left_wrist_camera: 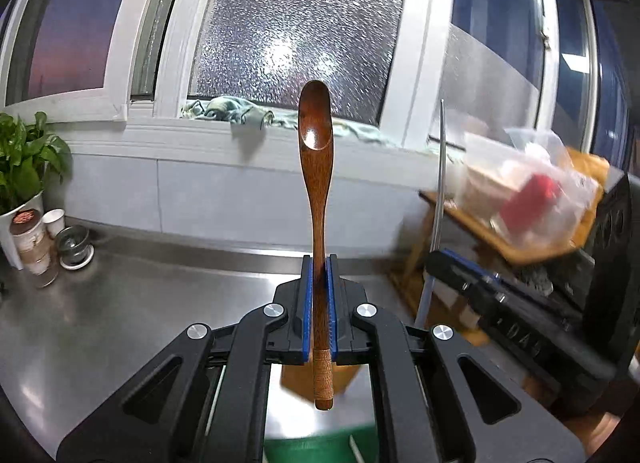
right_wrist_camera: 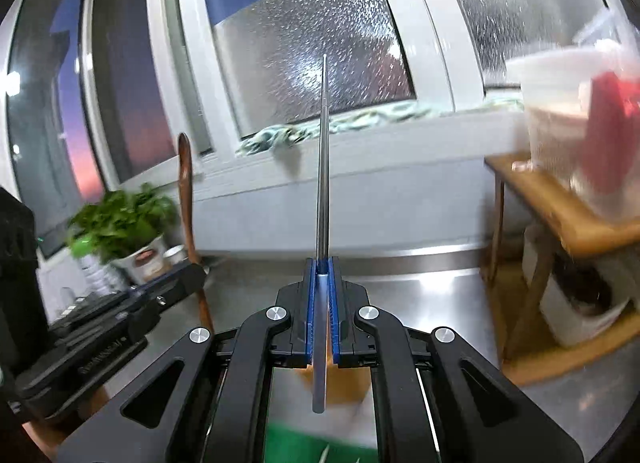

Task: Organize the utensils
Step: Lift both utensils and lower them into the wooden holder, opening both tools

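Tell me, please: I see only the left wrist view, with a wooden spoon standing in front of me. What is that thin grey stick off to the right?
Observer: A thin metal utensil, seen edge-on in the right wrist view; I cannot tell what kind. The right tool is shut on it.
Operator: Where is it gripped?
Observer: On its flat, pale handle, between blue pads; the handle's end sticks out behind them.
Operator: Is there anything under that wooden shelf?
Observer: What looks like a white tub sits beneath the shelf.
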